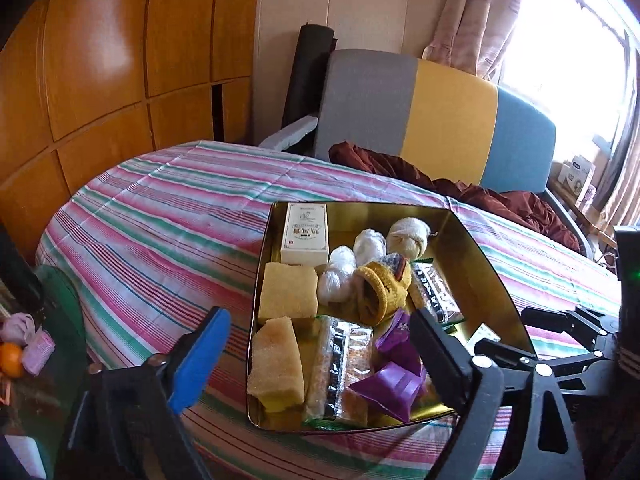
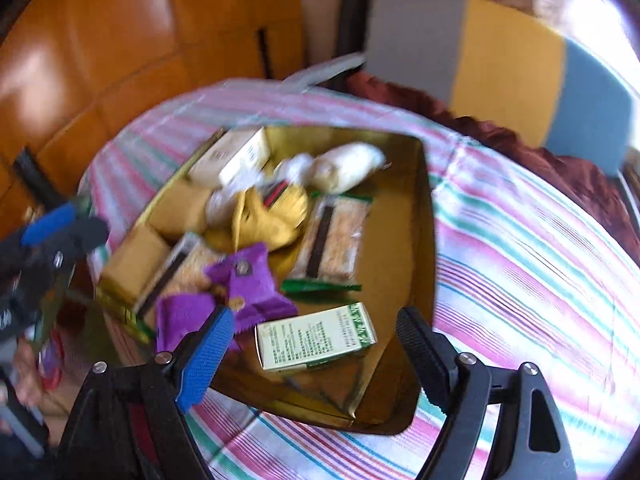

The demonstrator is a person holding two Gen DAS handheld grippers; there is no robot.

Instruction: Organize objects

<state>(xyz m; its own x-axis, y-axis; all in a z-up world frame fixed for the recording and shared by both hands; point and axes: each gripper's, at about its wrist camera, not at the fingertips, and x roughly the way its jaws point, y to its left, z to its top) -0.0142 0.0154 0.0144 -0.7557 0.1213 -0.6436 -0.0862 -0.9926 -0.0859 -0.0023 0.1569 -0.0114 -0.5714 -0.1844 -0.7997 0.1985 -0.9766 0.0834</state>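
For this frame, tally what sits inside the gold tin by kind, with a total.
Gold metal tin holds:
Yellow sponge cake blocks: 2
Clear-wrapped cereal bars: 2
Purple foil snack packets: 2
White plastic-wrapped balls: 2
Cream rolled sock: 1
Mustard knitted sock: 1
Cream cardboard box: 1
Green-and-white cardboard box: 1
Total: 12

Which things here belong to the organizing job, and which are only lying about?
Job:
gold tin
white box
sponge cakes
purple packets
green box
yellow sock

Lying about:
striped chair
brown cloth
orange fruit
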